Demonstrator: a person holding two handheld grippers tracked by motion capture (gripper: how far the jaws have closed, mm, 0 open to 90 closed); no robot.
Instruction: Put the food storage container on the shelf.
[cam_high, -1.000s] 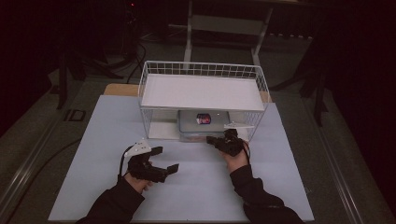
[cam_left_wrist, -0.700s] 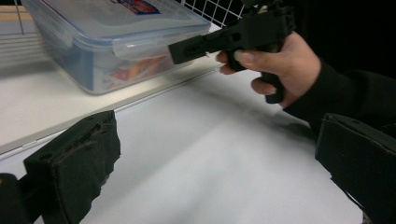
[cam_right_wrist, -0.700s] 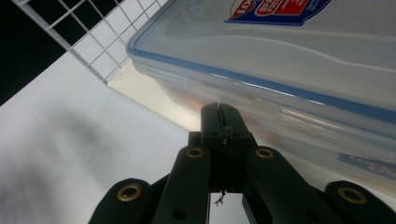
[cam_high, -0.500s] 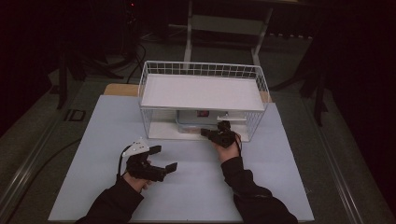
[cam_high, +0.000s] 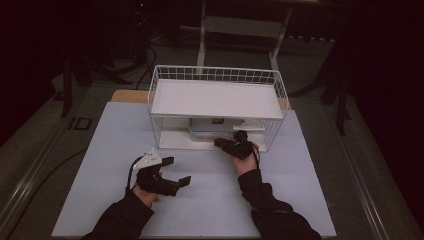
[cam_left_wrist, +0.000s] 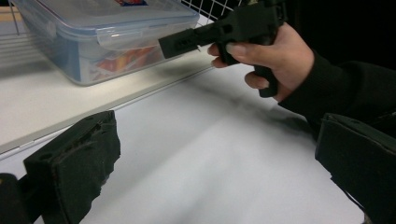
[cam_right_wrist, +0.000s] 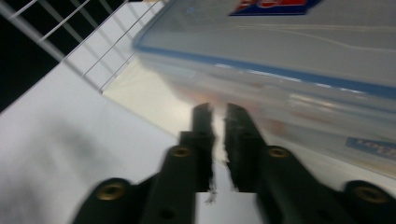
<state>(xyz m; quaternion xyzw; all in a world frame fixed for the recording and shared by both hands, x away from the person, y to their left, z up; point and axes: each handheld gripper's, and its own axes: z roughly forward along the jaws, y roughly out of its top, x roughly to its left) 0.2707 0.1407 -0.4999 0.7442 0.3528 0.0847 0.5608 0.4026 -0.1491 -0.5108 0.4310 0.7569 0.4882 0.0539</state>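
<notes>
Sitting on the lower shelf of a white wire rack (cam_high: 216, 75) at the far middle of the bench (cam_high: 100, 150), a clear plastic storage box with a blue-rimmed snap lid (cam_left_wrist: 107, 35) holds colourful contents blurred behind its wall. Compared with a second ago, the right hand-held gripper (cam_high: 226, 145) has pushed forward from the open bench to the rack's front edge, and its tips now sit just beside the box's near side. Its jaws, pressed together a moment back, have just been parting; the right gripper view shows a narrow gap with nothing between them. This looks like the start of a grasp on the box or its lid latch, not yet made. The left hand-held gripper (cam_high: 172, 172) rests spread wide on the bench, holding nothing, unmoved.
</notes>
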